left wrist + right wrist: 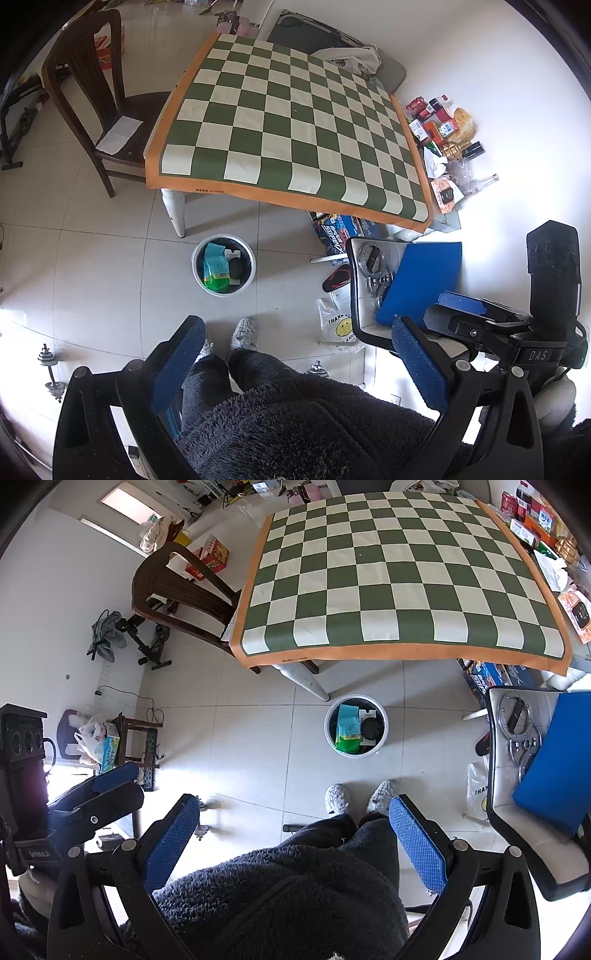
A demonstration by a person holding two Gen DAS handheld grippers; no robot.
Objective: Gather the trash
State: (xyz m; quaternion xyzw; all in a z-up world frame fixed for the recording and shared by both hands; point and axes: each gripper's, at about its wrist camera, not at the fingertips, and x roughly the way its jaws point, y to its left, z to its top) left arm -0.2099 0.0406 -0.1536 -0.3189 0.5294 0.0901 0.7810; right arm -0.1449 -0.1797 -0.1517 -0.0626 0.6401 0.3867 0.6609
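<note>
A white round bin (194, 264) (327, 726) stands on the tiled floor by the table leg. It holds a green packet (216, 267) (348, 729), a black round lid and a white scrap. Packets, boxes and a glass bottle are piled (443, 140) (535, 524) along the right edge of the checkered cloth (295, 122) (399, 576). My left gripper (298, 323) is open and empty, held above a person's dark fleece legs. My right gripper (293, 801) is open and empty too, level with the left gripper (114, 775) beside it.
A brown chair (85, 92) (177, 587) is tucked at the table's left. A white chair with a blue cushion (421, 277) (554, 757) and metal discs is at my right. On the floor lie a plastic bag (338, 325), dumbbells (51, 373) and a blue box under the table.
</note>
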